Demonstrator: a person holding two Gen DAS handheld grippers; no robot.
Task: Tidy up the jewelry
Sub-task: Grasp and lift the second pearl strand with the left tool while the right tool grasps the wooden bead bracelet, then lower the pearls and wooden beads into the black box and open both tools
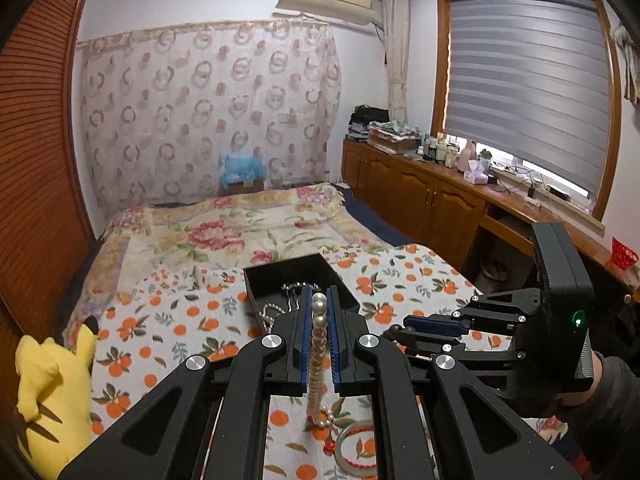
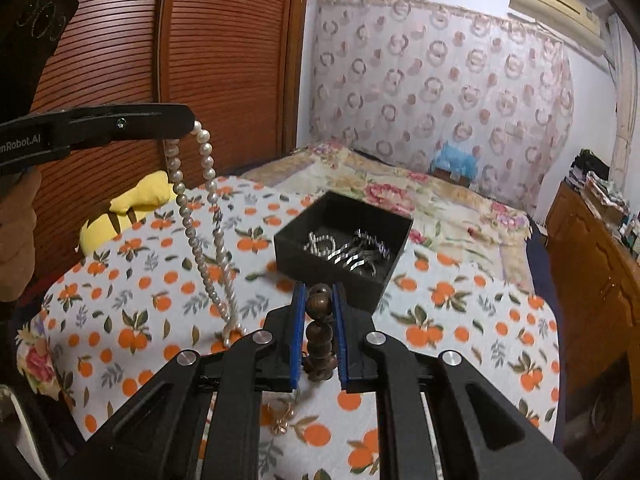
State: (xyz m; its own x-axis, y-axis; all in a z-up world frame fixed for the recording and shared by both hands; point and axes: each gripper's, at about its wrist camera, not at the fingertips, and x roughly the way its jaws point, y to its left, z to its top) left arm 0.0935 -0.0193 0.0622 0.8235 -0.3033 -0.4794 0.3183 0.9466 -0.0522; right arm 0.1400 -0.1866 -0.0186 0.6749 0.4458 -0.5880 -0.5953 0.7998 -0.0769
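My left gripper (image 1: 319,300) is shut on a white pearl necklace (image 1: 318,344) and holds it up; its loop hangs down to the orange-print cloth (image 2: 208,216). My right gripper (image 2: 319,292) is shut on a brown wooden bead bracelet (image 2: 319,332), just in front of the open black box (image 2: 344,240). The box (image 1: 296,280) lies on the cloth and holds silver chains and clips (image 2: 348,252). The right gripper (image 1: 408,326) also shows in the left wrist view, right of the box.
A red-and-white bangle (image 1: 358,446) and a small gold flower piece (image 2: 282,420) lie on the cloth near me. A yellow plush toy (image 1: 52,392) sits at the left edge. A wooden wardrobe (image 2: 180,60) stands left, cabinets (image 1: 420,188) right.
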